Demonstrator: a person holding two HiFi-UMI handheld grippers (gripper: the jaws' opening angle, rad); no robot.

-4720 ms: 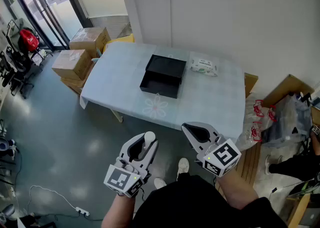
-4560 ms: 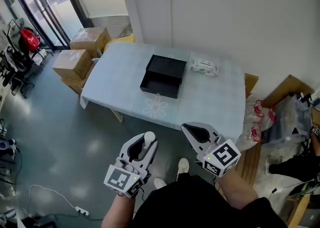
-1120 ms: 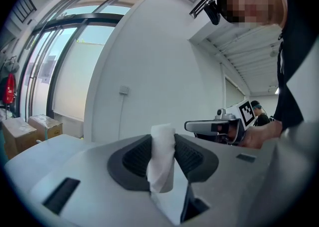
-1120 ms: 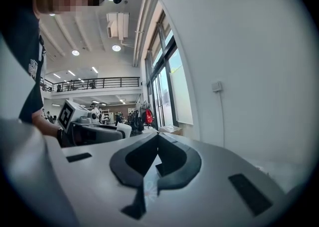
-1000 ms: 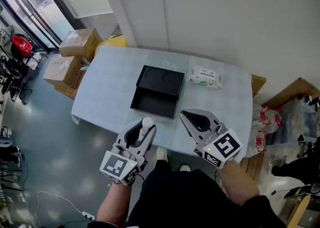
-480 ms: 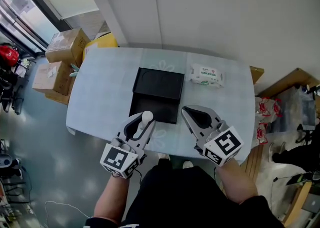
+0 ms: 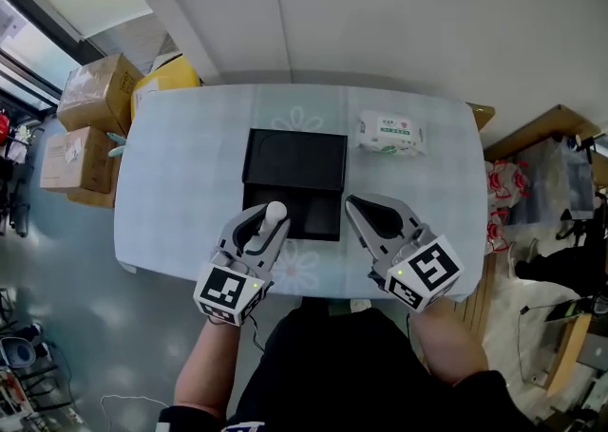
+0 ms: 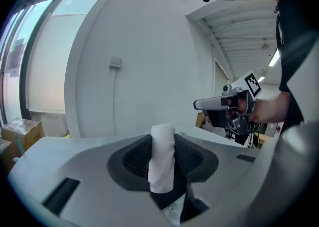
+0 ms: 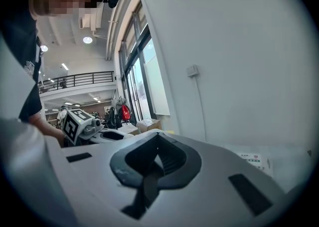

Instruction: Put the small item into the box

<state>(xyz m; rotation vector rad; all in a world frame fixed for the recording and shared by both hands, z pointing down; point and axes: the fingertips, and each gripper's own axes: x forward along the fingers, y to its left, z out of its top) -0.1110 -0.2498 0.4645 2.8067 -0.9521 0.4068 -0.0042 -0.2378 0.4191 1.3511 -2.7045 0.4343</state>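
Observation:
A small white roll (image 7: pixel 275 213) stands upright between the jaws of my left gripper (image 7: pixel 269 218), which is shut on it; in the left gripper view the white roll (image 8: pixel 162 157) fills the gap between the dark pads. The gripper hovers over the near edge of the black box (image 7: pixel 295 160), which lies open on the pale blue table (image 7: pixel 190 174). My right gripper (image 7: pixel 367 211) hangs to the right of the box with its jaws together and nothing in them; the right gripper view shows the right gripper (image 9: pixel 155 160) with its dark pads meeting.
A white pack of wipes (image 7: pixel 389 133) lies at the table's far right. Cardboard boxes (image 7: pixel 87 103) are stacked on the floor to the left. Wooden boards and bags (image 7: pixel 537 150) crowd the right side. A white wall runs behind the table.
The view has come up to the table and now looks straight down on it. Both grippers have moved forward over its near edge. The left one still holds the white roll.

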